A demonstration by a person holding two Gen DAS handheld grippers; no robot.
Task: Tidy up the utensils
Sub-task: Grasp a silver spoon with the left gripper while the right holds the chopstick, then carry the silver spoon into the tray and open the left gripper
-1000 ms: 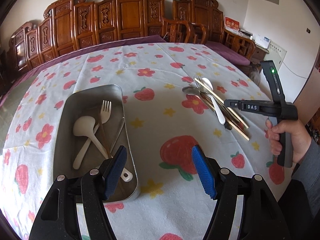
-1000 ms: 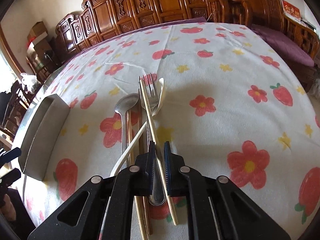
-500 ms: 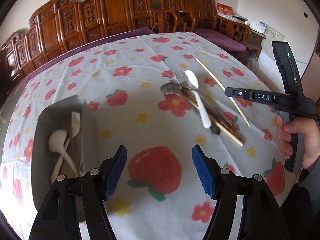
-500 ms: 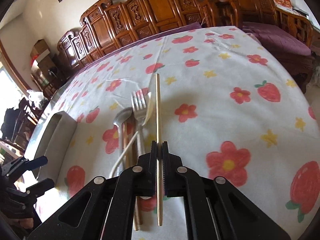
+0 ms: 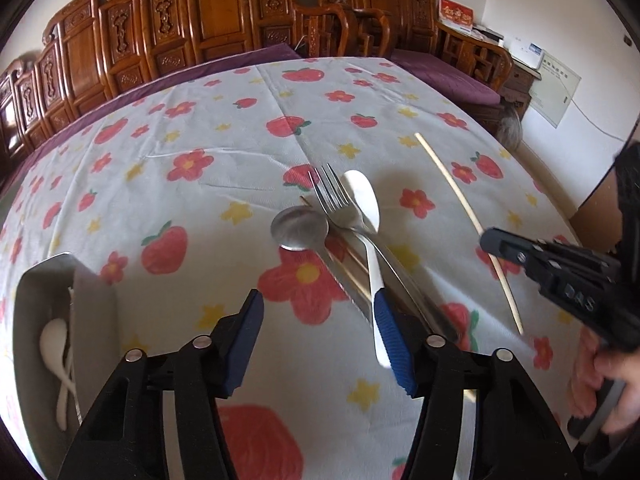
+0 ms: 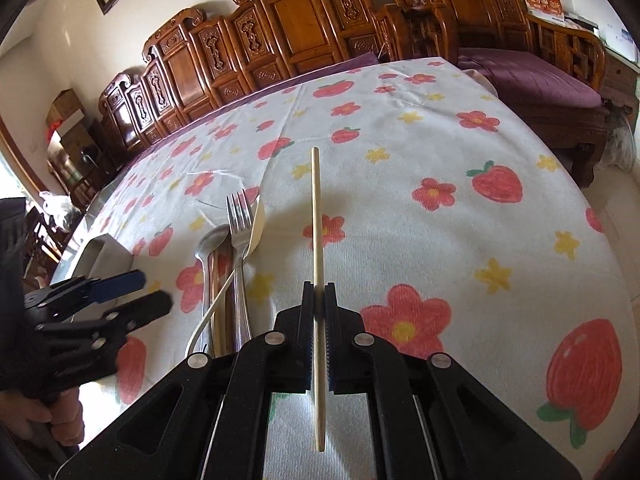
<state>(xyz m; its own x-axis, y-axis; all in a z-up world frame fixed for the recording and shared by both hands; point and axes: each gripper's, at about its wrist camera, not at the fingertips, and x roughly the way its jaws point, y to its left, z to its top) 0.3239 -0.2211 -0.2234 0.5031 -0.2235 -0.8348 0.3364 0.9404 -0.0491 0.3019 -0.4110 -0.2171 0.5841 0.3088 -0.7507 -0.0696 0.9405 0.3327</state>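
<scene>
The black right gripper (image 5: 496, 246) has the letters "DAS" on its side, seen blurry in the left wrist view. The red sign (image 5: 456, 14) on the wall has gold marks too small to read.

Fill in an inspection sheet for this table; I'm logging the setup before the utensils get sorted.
Surface: strawberry-print tablecloth.
Job's things: metal tray holds a white spoon; fork, metal spoon, white ladle spoon and wooden chopsticks lie piled.
Clutter: nothing seen.
Grippers: left gripper open, jaws just closing, nothing clamped; right gripper shut on a chopstick.
Cables: wall cord.
Surroundings: carved wooden chairs.
</scene>
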